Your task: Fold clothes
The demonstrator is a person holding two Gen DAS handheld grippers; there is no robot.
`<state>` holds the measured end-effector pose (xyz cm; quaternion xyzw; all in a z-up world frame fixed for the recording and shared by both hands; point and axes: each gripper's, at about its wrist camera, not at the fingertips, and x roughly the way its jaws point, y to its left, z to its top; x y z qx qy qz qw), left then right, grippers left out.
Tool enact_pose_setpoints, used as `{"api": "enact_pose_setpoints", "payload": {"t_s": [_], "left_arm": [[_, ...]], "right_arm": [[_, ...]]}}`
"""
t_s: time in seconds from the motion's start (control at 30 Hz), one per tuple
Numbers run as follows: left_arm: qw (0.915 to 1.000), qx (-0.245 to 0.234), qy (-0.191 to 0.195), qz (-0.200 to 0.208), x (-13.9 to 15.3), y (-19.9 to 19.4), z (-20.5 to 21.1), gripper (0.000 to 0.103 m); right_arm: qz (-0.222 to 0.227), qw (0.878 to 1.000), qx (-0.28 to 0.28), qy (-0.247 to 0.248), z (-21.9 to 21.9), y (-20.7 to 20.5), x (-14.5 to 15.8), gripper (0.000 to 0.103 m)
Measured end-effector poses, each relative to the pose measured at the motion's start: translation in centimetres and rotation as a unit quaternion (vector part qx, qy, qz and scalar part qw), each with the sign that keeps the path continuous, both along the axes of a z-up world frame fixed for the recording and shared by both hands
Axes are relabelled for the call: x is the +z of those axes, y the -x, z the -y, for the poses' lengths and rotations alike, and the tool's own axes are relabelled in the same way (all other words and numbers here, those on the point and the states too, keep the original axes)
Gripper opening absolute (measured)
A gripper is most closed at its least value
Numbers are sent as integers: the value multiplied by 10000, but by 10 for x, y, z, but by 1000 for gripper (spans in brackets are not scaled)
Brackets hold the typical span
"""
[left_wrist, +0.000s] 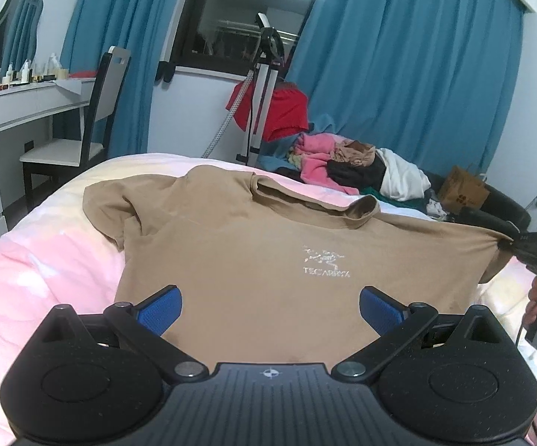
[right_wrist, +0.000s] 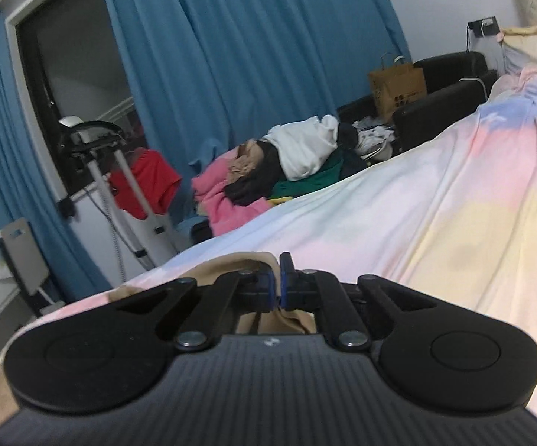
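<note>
A tan T-shirt (left_wrist: 253, 245) with a white chest logo lies front-up on the pastel bedspread (left_wrist: 38, 260), collar toward the far side. My left gripper (left_wrist: 270, 310) is open and empty, its blue pads (left_wrist: 159, 310) spread over the shirt's lower hem. My right gripper (left_wrist: 506, 243) is shut on the shirt's right sleeve and pulls it taut to the right. In the right wrist view the right gripper (right_wrist: 277, 284) is shut on tan fabric (right_wrist: 231, 265). The left sleeve (left_wrist: 108, 204) lies crumpled.
A pile of unfolded clothes (left_wrist: 346, 171) lies at the bed's far edge, also in the right wrist view (right_wrist: 287, 163). A garment steamer stand (left_wrist: 263, 85) with a red garment stands behind. A chair (left_wrist: 83, 133) and dresser (left_wrist: 5, 122) are at left. A paper bag (right_wrist: 396, 85) sits on a black sofa.
</note>
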<state>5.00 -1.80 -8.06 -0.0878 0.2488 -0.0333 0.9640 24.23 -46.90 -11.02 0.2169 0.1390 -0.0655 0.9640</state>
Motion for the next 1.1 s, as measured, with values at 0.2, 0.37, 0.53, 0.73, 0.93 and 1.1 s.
{"api": "enact_pose_setpoints", "payload": {"t_s": [0.2,0.37,0.53,0.73,0.93,1.1], "left_arm": [[10000,12,-39,-37,-3,-3,3,103],[9999,47,-24,-107,-4,-3,2,103],[9997,54,142,-216,-5,-4,0,103],[9991,50,246,-340,-10,-9,3,103],[9979,73,302,-573,-28,-20,3,103],[9968,153,355,-701,-42,-35,1,103]], "right_arm": [[-225,9982,-130,-549,15,-8,-24,10],[-277,9923,-349,-1155,22,7,-31,55],[-258,9853,39,-1689,12,26,-30,93],[-541,9477,630,-3081,-4,12,-54,93],[-859,9358,325,-3404,-18,-36,-83,93],[-575,9431,-212,-3269,-24,-60,-87,94]]}}
